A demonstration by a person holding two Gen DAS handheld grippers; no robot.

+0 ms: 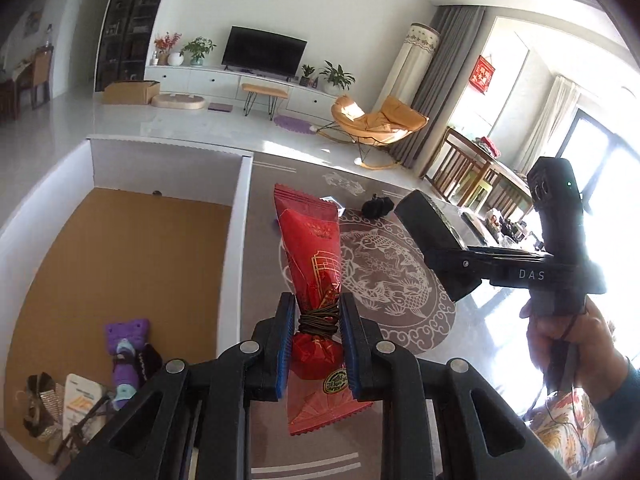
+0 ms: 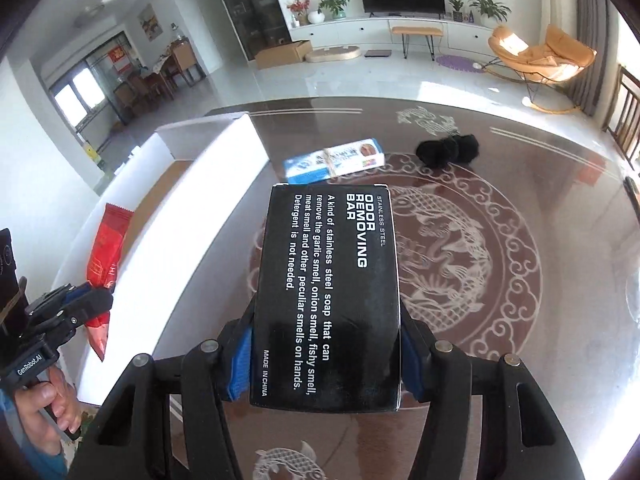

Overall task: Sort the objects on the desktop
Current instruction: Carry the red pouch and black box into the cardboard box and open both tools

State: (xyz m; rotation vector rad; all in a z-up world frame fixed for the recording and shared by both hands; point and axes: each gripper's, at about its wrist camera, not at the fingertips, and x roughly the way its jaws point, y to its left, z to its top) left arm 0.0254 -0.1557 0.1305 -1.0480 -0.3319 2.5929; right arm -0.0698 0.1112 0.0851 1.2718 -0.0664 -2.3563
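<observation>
My left gripper (image 1: 316, 344) clamps the red packet (image 1: 310, 256), my right gripper (image 2: 326, 356) clamps the black box (image 2: 326, 296); I should carry both level to the white box (image 1: 240, 216) at frame left, releasing only once inside.

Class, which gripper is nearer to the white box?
Left. The left gripper, shut on the red packet, is beside the white box; the right gripper, holding the black carton, is farther out over the table.
</observation>
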